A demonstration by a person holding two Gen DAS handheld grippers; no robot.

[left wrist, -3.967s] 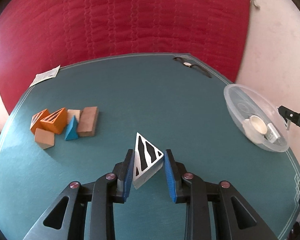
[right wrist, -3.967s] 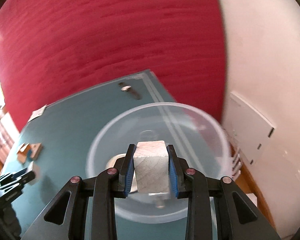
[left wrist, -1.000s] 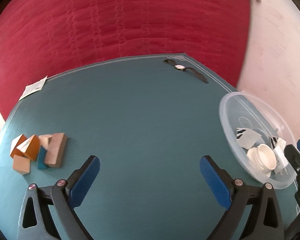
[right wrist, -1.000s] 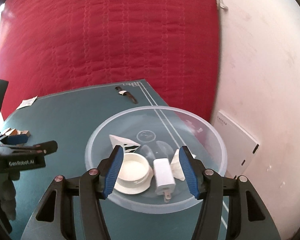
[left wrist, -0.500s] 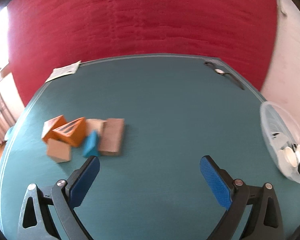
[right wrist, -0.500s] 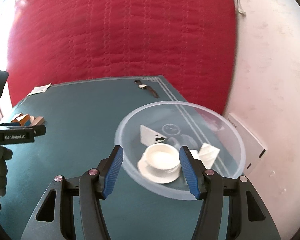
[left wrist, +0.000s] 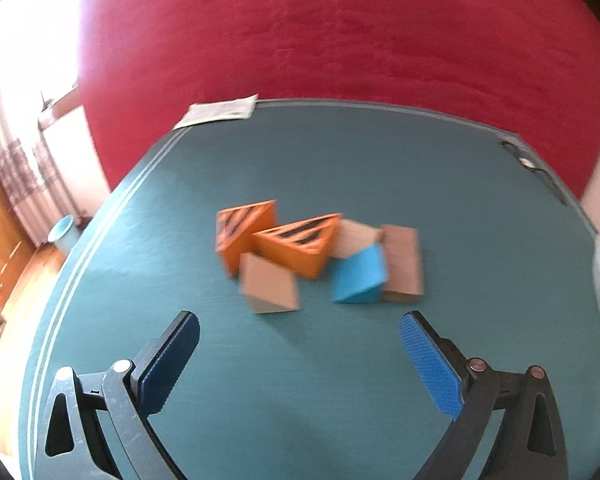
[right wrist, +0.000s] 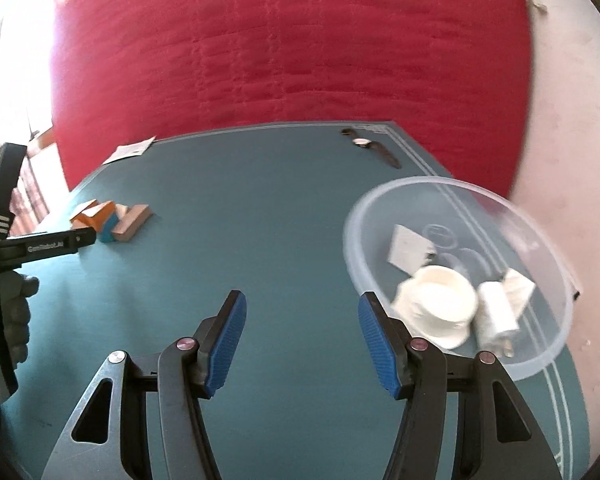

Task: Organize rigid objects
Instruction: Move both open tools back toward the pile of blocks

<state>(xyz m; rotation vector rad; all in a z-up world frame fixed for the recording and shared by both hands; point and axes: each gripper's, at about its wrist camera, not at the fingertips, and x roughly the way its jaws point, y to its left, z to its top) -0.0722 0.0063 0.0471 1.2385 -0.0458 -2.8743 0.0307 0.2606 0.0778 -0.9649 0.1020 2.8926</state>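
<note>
Jaws on the left gripper [left wrist: 300, 344] are standing wide apart with nothing between them, hanging over the green counter [left wrist: 340, 168] and pointing at a little heap of blocks. Jaws on the right gripper [right wrist: 300, 340] are standing partly apart too, and they are holding nothing.

In the left wrist view, the heap is sitting just past the blue pads. 2 orange wedges with dark stripes [left wrist: 296, 242] are lying side by side at the back left. 1 plain tan block [left wrist: 270, 286] is lying in front of them, touching them. 1 blue wedge [left wrist: 360, 274] is leaning against a long brown block [left wrist: 402, 264], and a pale block [left wrist: 354, 236] is peeking out behind the blue one. This view is blurry, so the edges are hard to tell apart.

In the right wrist view, a clear plastic bowl [right wrist: 540, 232] is sitting on the counter just to the right of the right gripper. Inside it are lying a white round lid or cup [right wrist: 440, 300], a white plug [right wrist: 496, 316] and what looks like 2 pale blocks. A gloved hand [right wrist: 12, 312] at the left edge is holding the left gripper near the heap of blocks. A wristwatch [right wrist: 370, 146] and a paper slip [right wrist: 130, 152] are lying at the far edge of the counter, well apart, with a red quilted cloth [right wrist: 292, 40] hanging behind.
</note>
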